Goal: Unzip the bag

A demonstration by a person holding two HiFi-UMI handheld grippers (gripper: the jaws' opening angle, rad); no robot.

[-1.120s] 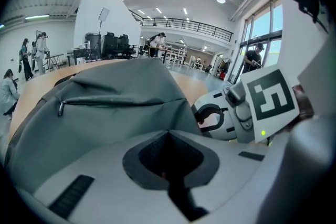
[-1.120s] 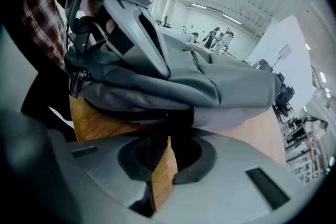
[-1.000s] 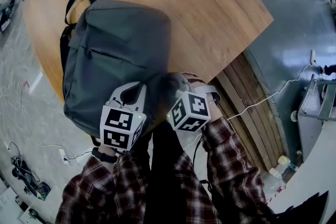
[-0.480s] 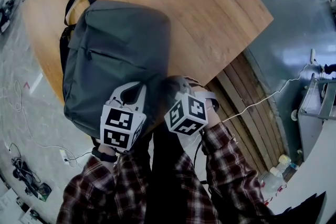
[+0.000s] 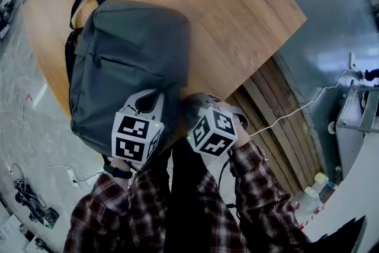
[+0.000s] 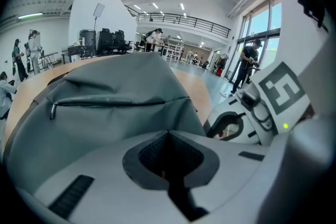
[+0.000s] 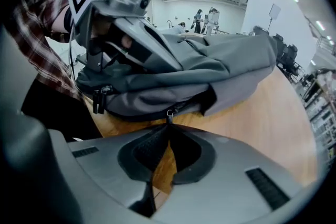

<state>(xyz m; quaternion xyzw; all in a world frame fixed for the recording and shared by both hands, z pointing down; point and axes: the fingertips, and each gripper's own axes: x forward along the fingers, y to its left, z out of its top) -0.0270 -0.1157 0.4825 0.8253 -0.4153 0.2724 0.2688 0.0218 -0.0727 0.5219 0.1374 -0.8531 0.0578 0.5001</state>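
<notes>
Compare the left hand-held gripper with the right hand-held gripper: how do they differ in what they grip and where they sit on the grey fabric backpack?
The left hand-held gripper seems to pinch plain cloth of the grey fabric backpack; the right hand-held gripper pinches the small metal zipper pull. The left one sits over the bag's top face; the right one at its side edge, above the wooden table. Both have jaws closed.

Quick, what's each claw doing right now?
Left claw: closed, pinching the backpack fabric.
Right claw: closed on the zipper pull.
</notes>
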